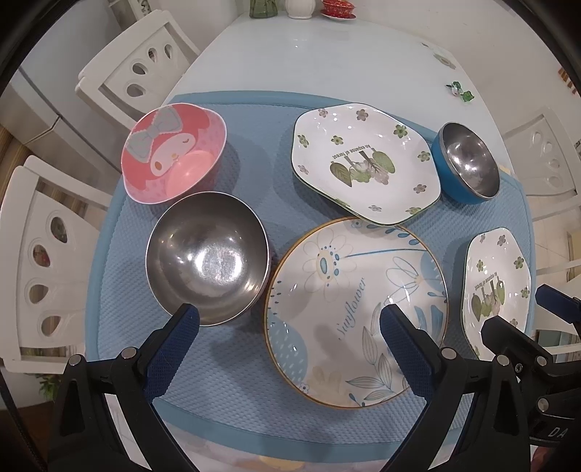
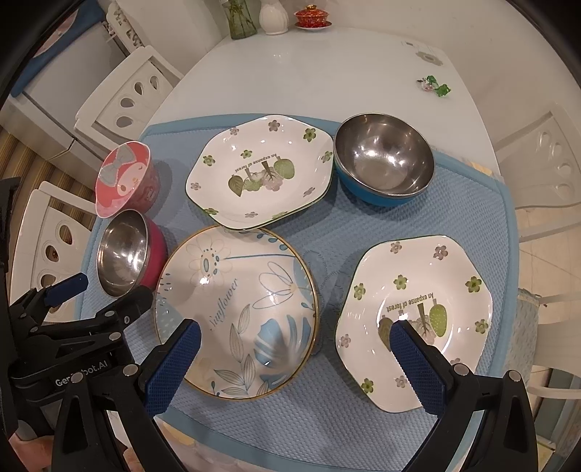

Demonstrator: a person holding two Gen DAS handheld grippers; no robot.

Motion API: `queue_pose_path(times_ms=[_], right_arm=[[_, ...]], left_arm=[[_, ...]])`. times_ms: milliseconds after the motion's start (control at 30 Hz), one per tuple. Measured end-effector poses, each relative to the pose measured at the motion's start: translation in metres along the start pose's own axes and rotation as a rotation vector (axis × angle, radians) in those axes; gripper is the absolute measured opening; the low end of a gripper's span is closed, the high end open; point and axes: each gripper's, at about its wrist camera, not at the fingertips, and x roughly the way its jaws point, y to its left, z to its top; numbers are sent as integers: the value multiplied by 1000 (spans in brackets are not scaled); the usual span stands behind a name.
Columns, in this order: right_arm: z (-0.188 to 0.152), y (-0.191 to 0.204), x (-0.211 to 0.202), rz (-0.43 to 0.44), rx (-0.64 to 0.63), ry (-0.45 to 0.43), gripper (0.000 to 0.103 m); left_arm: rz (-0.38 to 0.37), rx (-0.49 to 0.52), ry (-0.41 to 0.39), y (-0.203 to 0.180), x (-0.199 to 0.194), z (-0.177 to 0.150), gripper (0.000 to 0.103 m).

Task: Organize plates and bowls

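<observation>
On a blue mat (image 1: 254, 145) lie a round "Sunflower" plate (image 1: 348, 290) (image 2: 236, 301), two hexagonal flowered plates, one far (image 1: 363, 159) (image 2: 261, 170) and one near right (image 1: 497, 283) (image 2: 414, 316), a steel bowl with a red outside (image 1: 207, 261) (image 2: 123, 254), a steel bowl with a blue outside (image 1: 468, 163) (image 2: 385, 159) and a pink cartoon bowl (image 1: 174, 152) (image 2: 123, 178). My left gripper (image 1: 288, 323) is open and empty above the steel bowl and round plate. My right gripper (image 2: 296, 337) is open and empty above the gap between the round plate and the near hexagonal plate.
The mat lies on a white oval table (image 2: 308, 72) with white chairs (image 1: 141, 65) around it. At the far end stand a green vase (image 2: 239, 18), a white jar (image 2: 274, 16) and a red lidded cup (image 2: 312, 16). A small green ornament (image 2: 434, 85) lies far right.
</observation>
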Motion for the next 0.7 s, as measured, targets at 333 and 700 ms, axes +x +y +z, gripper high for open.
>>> queue_pose_path(times_ms=[333,700], right_arm=[[0,1,1,-5,-6,5,103],[4,7,10,-8,-32,31,103]], left_arm=[[-3,-2,1,-2,0,-2,99],[-8,-20,25,4,8,-7,99]])
